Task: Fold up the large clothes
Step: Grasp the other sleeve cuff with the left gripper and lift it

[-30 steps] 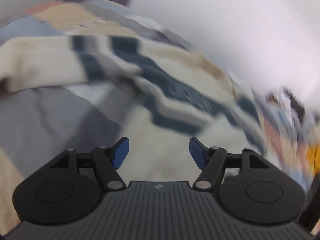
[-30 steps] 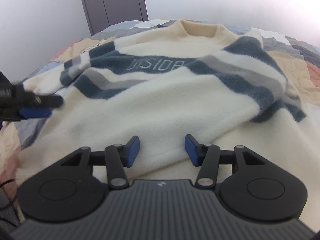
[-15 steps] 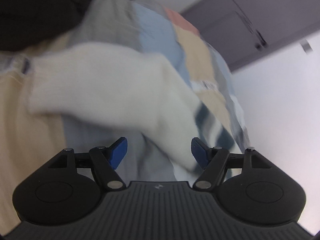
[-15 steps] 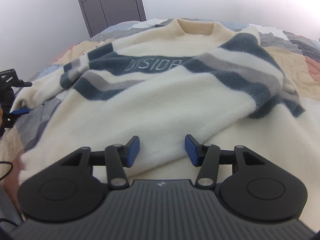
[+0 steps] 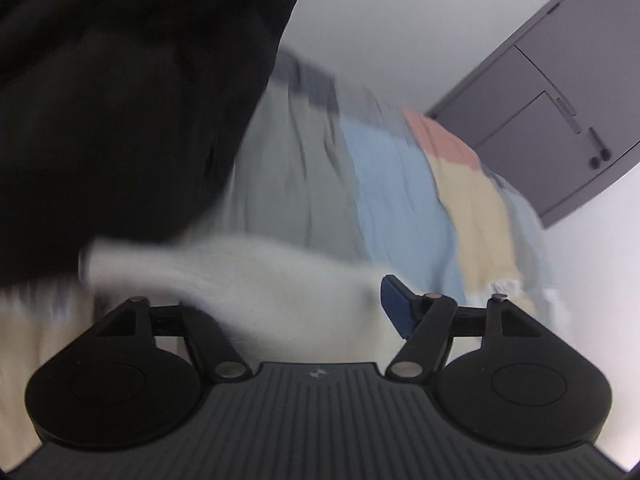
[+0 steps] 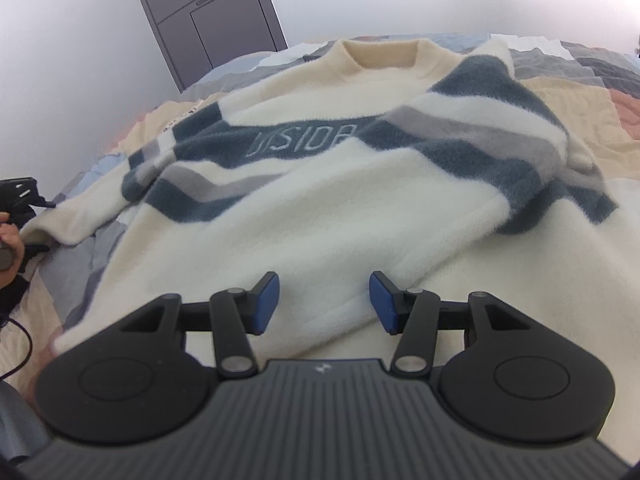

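Patchwork bedspread (image 6: 568,96) carries the cream sweater (image 6: 320,200), laid flat with its collar toward the grey door (image 6: 208,12) and its blue-and-grey striped right sleeve folded across the chest. Right gripper (image 6: 324,304) points down at the hem, jaws partly apart, nothing between the pads. Left gripper (image 5: 308,312) sits rolled at the bed's left edge; its jaws are closing around the blurred cream left sleeve (image 5: 240,276), contact not yet evident. Left hand (image 6: 9,240) is visible at the frame edge.
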A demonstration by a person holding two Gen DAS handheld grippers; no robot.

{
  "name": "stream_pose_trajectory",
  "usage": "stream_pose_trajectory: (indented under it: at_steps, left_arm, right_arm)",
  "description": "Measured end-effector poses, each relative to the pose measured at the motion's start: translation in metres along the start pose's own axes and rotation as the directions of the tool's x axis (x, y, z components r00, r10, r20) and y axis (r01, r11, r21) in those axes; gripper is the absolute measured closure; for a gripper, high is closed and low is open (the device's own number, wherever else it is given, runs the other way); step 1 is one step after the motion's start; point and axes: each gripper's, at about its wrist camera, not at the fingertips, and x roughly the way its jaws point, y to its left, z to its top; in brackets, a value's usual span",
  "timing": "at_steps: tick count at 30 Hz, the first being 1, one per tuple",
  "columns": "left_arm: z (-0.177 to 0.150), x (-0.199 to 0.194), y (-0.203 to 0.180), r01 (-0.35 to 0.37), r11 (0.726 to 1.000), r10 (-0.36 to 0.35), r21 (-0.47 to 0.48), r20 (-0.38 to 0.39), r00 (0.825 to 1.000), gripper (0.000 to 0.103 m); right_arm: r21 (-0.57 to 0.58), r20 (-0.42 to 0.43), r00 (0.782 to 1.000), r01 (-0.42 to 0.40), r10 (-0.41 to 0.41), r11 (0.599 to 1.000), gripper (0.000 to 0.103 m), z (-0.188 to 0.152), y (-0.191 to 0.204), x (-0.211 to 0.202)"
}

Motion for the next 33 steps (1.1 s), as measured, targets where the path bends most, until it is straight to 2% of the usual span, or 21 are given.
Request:
stream_pose_trajectory:
  at_steps: [1, 3, 5, 8, 12, 13, 15, 18, 20, 23, 28, 31, 33]
  left_arm:
    - [0.003, 0.003, -0.004, -0.022, 0.999, 0.022, 0.029, 0.011, 1.000, 0.045]
    - [0.011, 0.008, -0.012, -0.023, 0.997, 0.021, 0.074, 0.025, 0.999, 0.078]
    - [0.020, 0.002, -0.021, 0.013, 0.993, -0.019, 0.118, 0.055, 0.998, 0.093]
    - [0.029, -0.024, -0.051, 0.077, 0.964, -0.110, 0.254, 0.118, 0.987, 0.094]
    - [0.030, -0.072, -0.105, 0.150, 0.874, -0.245, 0.462, 0.152, 0.958, 0.094]
    - [0.028, -0.087, -0.119, 0.162, 0.845, -0.276, 0.510, 0.156, 0.948, 0.094]
    - [0.016, -0.118, -0.147, 0.177, 0.767, -0.340, 0.617, 0.157, 0.927, 0.094]
    - [-0.013, -0.165, -0.184, 0.240, 0.615, -0.452, 0.751, 0.086, 0.888, 0.094]
    - [-0.038, -0.197, -0.205, 0.241, 0.537, -0.495, 0.808, 0.071, 0.866, 0.094]
    - [-0.077, -0.242, -0.233, 0.250, 0.443, -0.558, 0.861, 0.047, 0.829, 0.094]
    - [-0.139, -0.305, -0.269, 0.286, 0.313, -0.636, 0.906, -0.023, 0.771, 0.094]
    - [-0.189, -0.329, -0.281, 0.304, 0.219, -0.652, 0.927, -0.093, 0.752, 0.094]
    - [-0.224, -0.337, -0.281, 0.312, 0.152, -0.648, 0.938, -0.144, 0.748, 0.094]
  right_arm:
    - [0.002, 0.003, 1.000, -0.003, 0.003, 1.000, 0.051, 0.000, -0.001, 0.000]
    - [0.013, 0.007, 1.000, -0.009, 0.009, 1.000, 0.051, 0.002, -0.004, 0.001]
    - [0.021, 0.008, 1.000, -0.018, 0.018, 1.000, 0.051, 0.004, -0.006, 0.002]
    - [0.013, 0.006, 1.000, -0.025, 0.024, 1.000, 0.051, 0.007, -0.005, 0.005]
    - [0.038, 0.021, 0.999, -0.047, 0.046, 0.998, 0.050, 0.012, -0.010, 0.001]
    - [0.052, 0.027, 0.998, -0.052, 0.051, 0.997, 0.050, 0.013, -0.012, -0.001]
    - [0.067, 0.045, 0.998, -0.053, 0.050, 0.996, 0.050, 0.014, -0.015, -0.006]
    - [0.069, 0.073, 0.997, -0.033, 0.028, 0.997, 0.049, 0.015, -0.017, -0.016]
    - [0.073, 0.089, 0.996, -0.025, 0.018, 0.997, 0.049, 0.014, -0.019, -0.022]
    - [0.095, 0.118, 0.993, -0.025, 0.013, 0.995, 0.049, 0.015, -0.026, -0.033]
    - [0.123, 0.172, 0.985, -0.006, -0.015, 0.992, 0.049, 0.015, -0.038, -0.052]
    - [0.173, 0.189, 0.982, -0.003, -0.030, 0.985, 0.049, 0.013, -0.052, -0.063]
    - [0.227, 0.204, 0.978, -0.010, -0.038, 0.974, 0.049, 0.010, -0.064, -0.071]
